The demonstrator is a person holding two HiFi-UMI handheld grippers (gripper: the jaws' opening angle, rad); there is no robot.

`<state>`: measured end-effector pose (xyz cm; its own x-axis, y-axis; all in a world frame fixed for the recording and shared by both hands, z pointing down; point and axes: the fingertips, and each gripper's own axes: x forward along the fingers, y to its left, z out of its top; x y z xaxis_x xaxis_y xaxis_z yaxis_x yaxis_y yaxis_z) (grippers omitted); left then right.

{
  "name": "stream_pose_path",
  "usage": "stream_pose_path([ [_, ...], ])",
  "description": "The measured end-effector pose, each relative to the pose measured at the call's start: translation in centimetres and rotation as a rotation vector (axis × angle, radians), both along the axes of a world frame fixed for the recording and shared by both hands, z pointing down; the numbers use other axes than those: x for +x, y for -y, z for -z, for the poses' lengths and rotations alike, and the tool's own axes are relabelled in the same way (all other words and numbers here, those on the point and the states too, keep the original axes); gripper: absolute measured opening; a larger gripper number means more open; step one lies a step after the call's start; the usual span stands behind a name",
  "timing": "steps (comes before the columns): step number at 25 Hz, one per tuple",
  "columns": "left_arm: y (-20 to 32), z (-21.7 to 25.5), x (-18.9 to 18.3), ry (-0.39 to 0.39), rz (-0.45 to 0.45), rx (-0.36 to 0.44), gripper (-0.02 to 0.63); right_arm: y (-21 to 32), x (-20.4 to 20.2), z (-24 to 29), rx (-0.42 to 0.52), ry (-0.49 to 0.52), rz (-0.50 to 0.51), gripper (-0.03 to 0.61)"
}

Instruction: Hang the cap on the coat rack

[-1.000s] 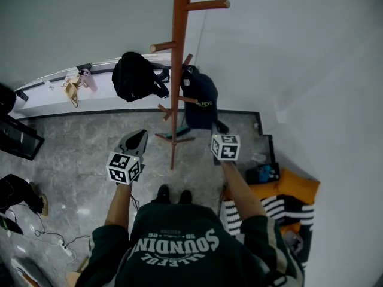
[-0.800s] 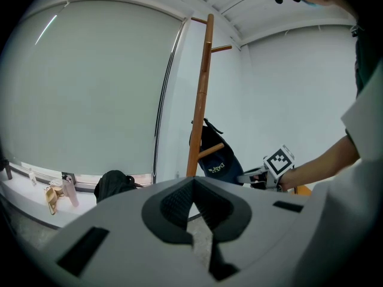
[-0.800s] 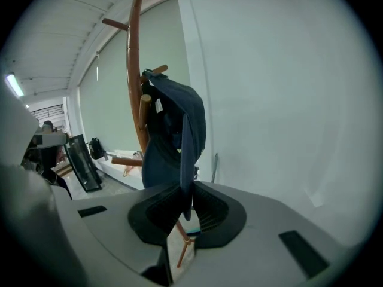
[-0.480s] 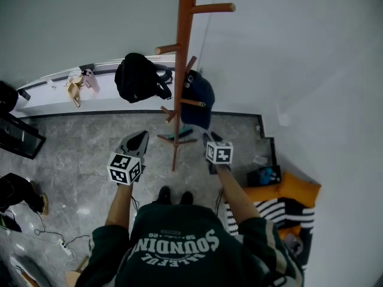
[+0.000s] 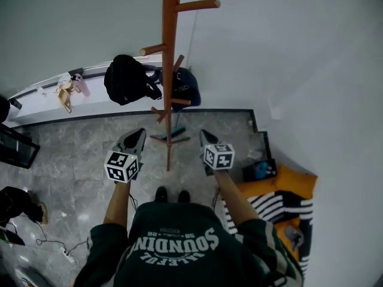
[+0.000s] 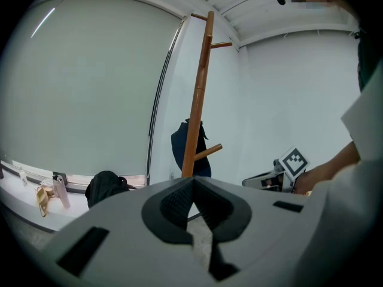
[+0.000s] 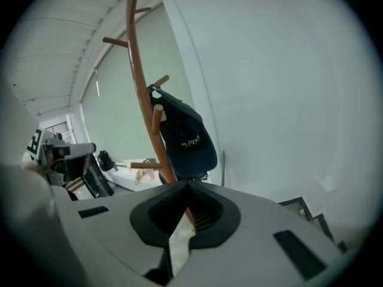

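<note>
**Head view, with both gripper views.** The navy cap (image 5: pixel 185 87) hangs from a side peg of the wooden coat rack (image 5: pixel 171 52), resting against the pole on its right. We hold both grippers low in front of the rack, one on each side of the pole and well apart from the cap. The left gripper (image 5: pixel 139 133) is clenched, its jaws meeting with nothing between them. The right gripper (image 5: pixel 204 134) has just been closing, and its jaws now meet, likewise on nothing. A black bag (image 5: pixel 124 79) sits on the white ledge (image 5: pixel 36 99) left of the rack. A striped cloth (image 5: pixel 276 207) lies on the floor at our right.
</note>
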<state>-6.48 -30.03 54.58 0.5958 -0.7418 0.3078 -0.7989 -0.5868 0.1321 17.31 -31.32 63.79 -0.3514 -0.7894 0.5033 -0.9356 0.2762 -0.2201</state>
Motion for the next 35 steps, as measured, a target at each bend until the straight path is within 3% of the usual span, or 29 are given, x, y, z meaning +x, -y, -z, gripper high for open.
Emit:
stream_pose_path([
  [5, 0.6, 0.3, 1.3, -0.004, -0.031, 0.009, -0.002, 0.4, -1.3, 5.6, 0.148, 0.030, 0.013, 0.000],
  [14, 2.0, 2.4, 3.2, -0.015, -0.067, 0.050, -0.002, 0.6, -2.9, 12.3, 0.351, -0.026, 0.047, -0.002],
  [19, 2.1, 3.0, 3.8, -0.013, -0.074, 0.064, -0.002, 0.0, -3.2, 12.6, 0.377, -0.066, 0.058, -0.003],
  [35, 2.1, 3.2, 4.6, -0.019, -0.071, 0.068, -0.002, 0.0, -3.5, 12.4, 0.394, -0.028, 0.070, -0.003],
])
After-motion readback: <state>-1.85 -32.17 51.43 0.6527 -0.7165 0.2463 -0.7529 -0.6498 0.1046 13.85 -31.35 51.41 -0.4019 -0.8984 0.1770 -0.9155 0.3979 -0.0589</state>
